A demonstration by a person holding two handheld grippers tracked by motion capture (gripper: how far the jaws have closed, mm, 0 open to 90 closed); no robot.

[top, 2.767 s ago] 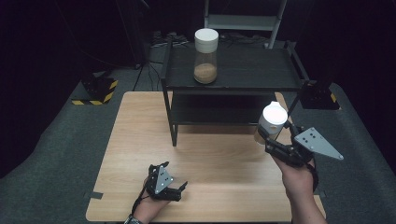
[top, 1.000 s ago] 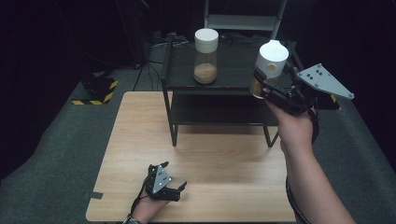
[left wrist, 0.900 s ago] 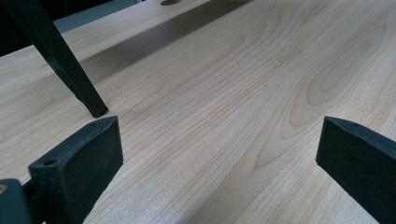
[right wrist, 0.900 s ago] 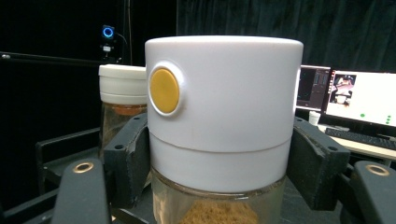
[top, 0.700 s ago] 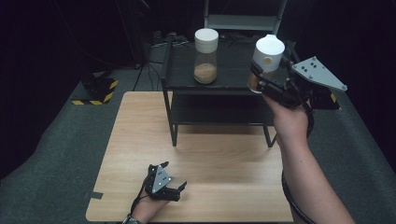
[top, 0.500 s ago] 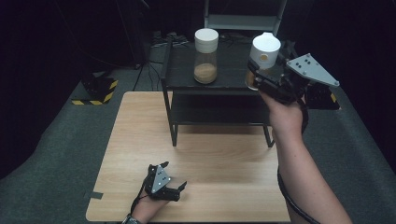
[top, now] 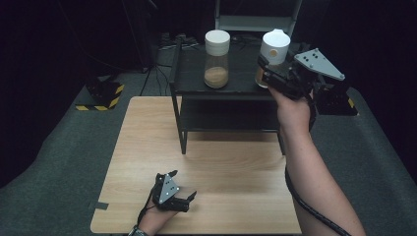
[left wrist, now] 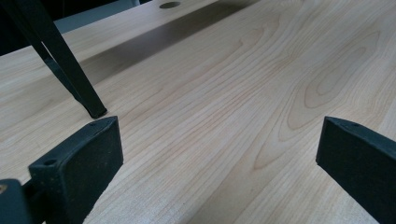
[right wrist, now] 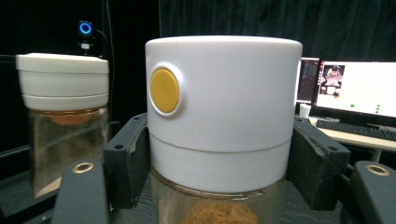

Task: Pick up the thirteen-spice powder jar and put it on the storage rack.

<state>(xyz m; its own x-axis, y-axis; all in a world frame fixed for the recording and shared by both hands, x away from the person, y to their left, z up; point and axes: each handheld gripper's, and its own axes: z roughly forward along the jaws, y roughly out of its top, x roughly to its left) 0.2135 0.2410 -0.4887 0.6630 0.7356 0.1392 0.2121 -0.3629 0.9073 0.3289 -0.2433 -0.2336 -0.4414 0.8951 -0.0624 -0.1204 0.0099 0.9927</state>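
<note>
Jar (top: 273,54) with the white lid sits clamped in the right gripper (top: 275,81) above the right end of the black shelf's (top: 236,83) top, just right of a second jar (top: 217,59) that already stands there.

Going left to right: the left gripper (top: 183,200) rests on the wooden table (top: 147,147) near its front edge, jaws wide apart with nothing between them; its own view has bare wood between the pads (left wrist: 84,158) and a shelf leg (left wrist: 70,74) ahead to the left. It plays no part in this step.

On the shelf, the standing jar (right wrist: 63,116) holds brown powder and wears a white lid. The held jar (right wrist: 223,107) is upright, gripped just below its lid (right wrist: 224,93), with a yellow button (right wrist: 164,91) facing the camera and brown powder at the bottom.

The step in hand looks like setting this jar down beside the other. To do it well, I would keep it upright, leave a clear gap between the two so they do not knock, lower until the base sits flat on the top, well in from the right edge, and only then open the jaws, drawing straight back so the pads do not drag it.
</note>
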